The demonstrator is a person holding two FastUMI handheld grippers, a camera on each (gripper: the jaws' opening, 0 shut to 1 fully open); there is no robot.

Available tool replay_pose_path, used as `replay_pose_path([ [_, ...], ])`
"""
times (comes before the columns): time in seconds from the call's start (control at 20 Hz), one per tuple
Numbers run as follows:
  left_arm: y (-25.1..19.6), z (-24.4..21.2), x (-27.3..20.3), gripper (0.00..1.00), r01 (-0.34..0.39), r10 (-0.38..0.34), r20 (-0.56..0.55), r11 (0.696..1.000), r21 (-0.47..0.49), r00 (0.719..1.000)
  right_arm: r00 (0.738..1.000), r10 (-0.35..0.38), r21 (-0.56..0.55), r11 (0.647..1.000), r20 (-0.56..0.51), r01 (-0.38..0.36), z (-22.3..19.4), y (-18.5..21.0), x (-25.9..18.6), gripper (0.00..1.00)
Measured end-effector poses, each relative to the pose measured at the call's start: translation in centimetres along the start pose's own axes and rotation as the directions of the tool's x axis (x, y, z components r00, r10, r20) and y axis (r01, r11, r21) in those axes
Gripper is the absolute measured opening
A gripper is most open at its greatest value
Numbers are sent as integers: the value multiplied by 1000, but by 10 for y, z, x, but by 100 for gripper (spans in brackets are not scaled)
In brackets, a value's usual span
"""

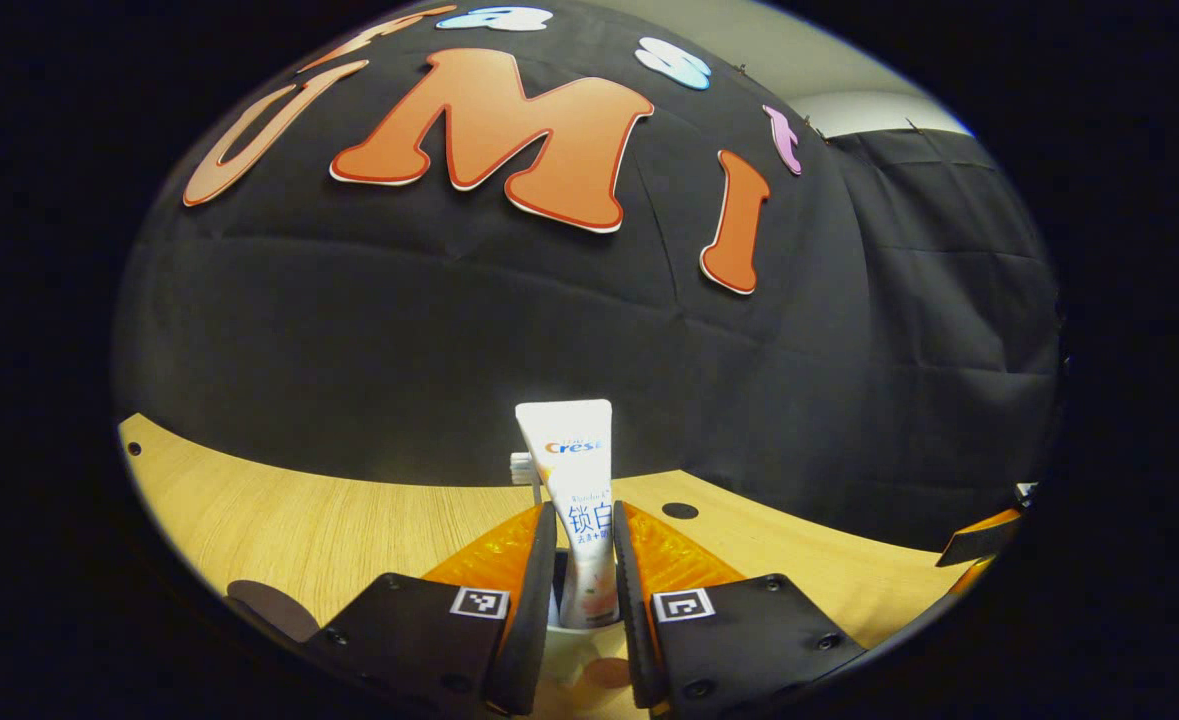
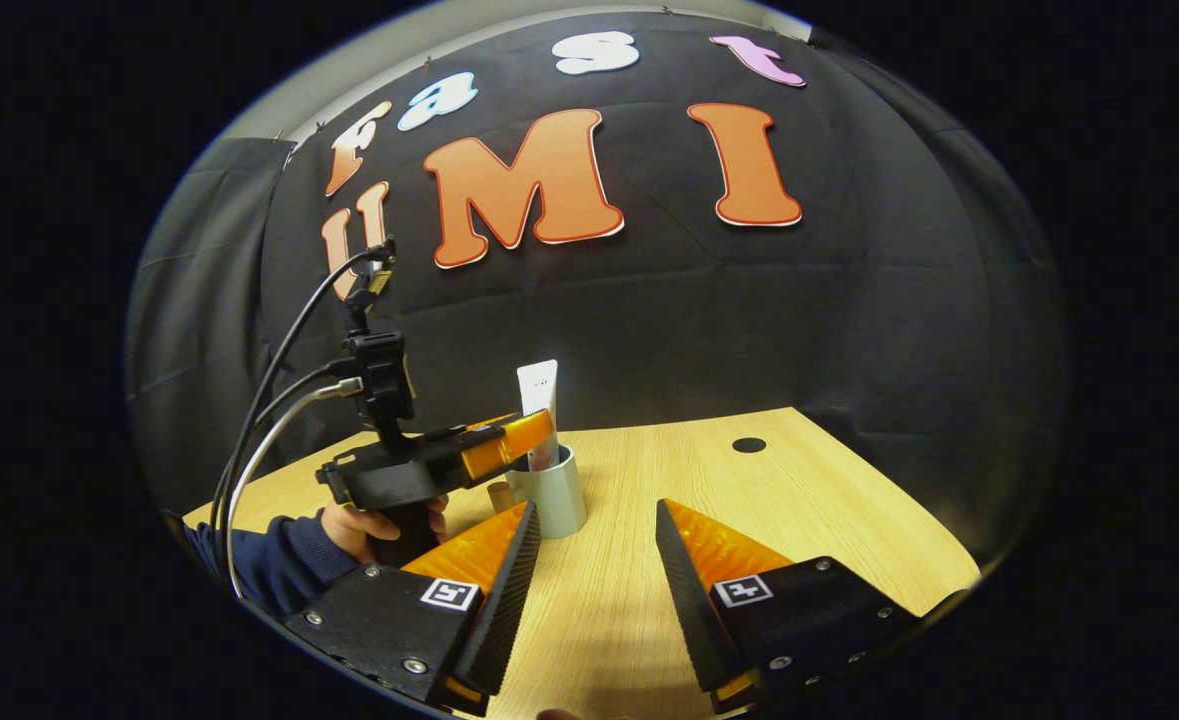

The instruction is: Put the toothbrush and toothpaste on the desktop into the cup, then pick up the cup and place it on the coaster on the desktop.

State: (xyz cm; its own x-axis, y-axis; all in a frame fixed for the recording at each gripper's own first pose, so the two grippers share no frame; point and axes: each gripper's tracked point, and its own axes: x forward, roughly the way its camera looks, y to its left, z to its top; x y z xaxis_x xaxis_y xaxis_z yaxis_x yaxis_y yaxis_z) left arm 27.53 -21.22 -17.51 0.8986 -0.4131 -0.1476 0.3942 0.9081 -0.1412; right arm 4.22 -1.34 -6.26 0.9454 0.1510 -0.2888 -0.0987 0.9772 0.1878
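Right gripper point(image 2: 589, 560): nearest in its own view, fingers spread wide over bare desk point(image 2: 799, 500), holding nothing.
Left gripper point(image 1: 585, 570): fingers closed in on the toothpaste tube point(image 1: 577, 500), one on each side of its lower body; they look to be pressing it, with no gap showing.
Toothpaste tube: upright, crimped end up, lower end already down inside the cup point(image 2: 552, 492), as the right gripper view makes clear.
Cup: standing on the desk, just beyond the right gripper's left finger; the left gripper reaches over its rim.
Toothbrush point(image 1: 523, 466): likely the pale head and thin stem peeking up behind the tube, apparently in the cup too; too small to be sure.
Coaster point(image 1: 269, 606): probably the dark disc low at the left of the left gripper view, partly cut off.
Step in hand: letting the tube go into the cup.
How to do it well: lower until the tube rests on the bottom, open slowly, then lift straight up so neither finger clips the rim or tips the cup.
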Motion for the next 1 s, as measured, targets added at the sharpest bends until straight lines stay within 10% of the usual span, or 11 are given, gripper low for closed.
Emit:
replay_pose_path([
  [0.6,48,29,-120,83,-100,102,-42,994,54,994,986,60,4,998,-153,-60,24,47,19,71],
  [1.0,74,37,-233,94,-249,252,1,952,180,968,917,50,-2,998,-395,-55,3,79,49,71],
])
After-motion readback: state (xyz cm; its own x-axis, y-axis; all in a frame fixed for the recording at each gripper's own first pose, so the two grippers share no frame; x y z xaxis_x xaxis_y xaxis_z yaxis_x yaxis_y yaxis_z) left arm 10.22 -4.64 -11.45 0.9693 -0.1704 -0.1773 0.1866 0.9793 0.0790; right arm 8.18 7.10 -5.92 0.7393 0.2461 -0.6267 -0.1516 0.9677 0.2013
